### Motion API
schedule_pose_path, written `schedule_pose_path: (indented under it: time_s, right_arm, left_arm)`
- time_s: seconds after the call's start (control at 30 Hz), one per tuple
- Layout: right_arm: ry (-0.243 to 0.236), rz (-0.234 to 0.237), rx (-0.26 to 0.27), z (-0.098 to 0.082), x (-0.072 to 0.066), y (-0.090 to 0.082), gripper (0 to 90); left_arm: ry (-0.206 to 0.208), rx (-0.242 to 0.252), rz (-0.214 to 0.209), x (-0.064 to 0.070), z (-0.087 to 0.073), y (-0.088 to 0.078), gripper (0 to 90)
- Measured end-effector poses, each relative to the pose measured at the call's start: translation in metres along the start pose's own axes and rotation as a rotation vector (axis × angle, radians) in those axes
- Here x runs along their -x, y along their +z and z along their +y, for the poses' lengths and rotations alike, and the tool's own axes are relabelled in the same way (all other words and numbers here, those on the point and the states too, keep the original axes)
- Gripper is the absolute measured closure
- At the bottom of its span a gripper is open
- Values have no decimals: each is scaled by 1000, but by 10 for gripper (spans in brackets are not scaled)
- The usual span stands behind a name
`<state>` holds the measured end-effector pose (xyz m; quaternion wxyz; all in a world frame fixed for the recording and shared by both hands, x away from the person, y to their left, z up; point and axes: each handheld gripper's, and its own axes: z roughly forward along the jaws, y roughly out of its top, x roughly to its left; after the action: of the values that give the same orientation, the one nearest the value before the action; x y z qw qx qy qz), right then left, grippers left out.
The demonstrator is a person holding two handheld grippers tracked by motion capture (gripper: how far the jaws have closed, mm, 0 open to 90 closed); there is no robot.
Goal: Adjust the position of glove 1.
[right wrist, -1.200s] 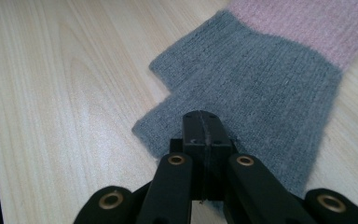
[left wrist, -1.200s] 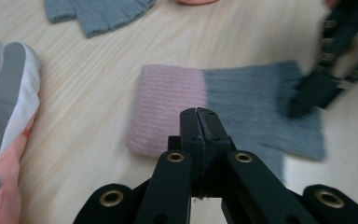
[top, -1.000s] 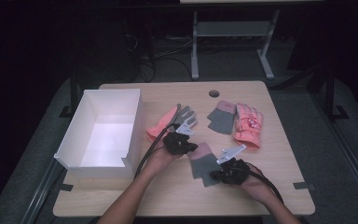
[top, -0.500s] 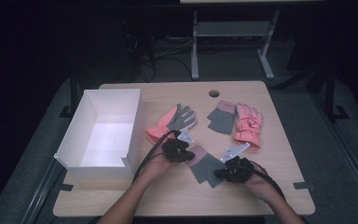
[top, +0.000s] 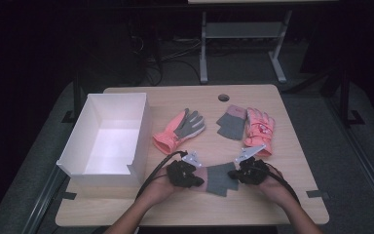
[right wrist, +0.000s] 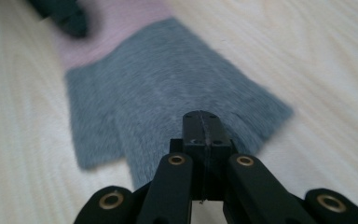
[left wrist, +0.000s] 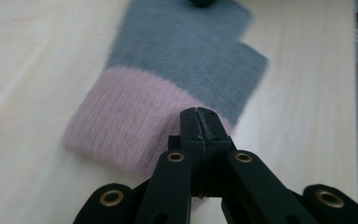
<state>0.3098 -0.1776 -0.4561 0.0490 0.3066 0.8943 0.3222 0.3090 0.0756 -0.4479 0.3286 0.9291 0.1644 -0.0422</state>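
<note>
Seen on the bench (top: 292,204), largest first. Stood the open white box (top: 143,131) at the left, top clear, probably to take the gloves. Spread three gloves apart at the far middle, likely to allow pairing: a coral-and-grey glove (top: 179,129), a grey knitted glove (top: 231,122) and, just beside it, a coral glove (top: 259,127). Laid the grey glove (top: 219,179) flat at the near middle, between both hands. Set the left tool (left wrist: 199,112) at its pink cuff (left wrist: 130,116), jaws pressed fully together. Set the right tool (right wrist: 200,114) at the finger end, jaws likewise together. Worked from opposite ends, apparently to keep the glove stretched flat; fabric caught or merely pressed, not discernible.
</note>
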Motion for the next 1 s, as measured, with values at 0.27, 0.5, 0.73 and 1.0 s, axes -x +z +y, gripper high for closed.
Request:
schedule_pose_path:
  time_s: [0.27,0.5,0.73,1.0]
  right_arm:
    - [3,-14,49,3,4,-9,900]
    - [-45,56,35,0,-20,-8,900]
    - [-112,99,-23,2,-37,4,900]
    - [-88,76,-25,1,-29,4,900]
  left_arm:
    - [14,41,31,2,8,-7,897]
    - [-11,62,108,-22,15,-12,897]
    - [-26,24,119,-31,13,-4,897]
    - [-36,4,89,-22,2,-9,897]
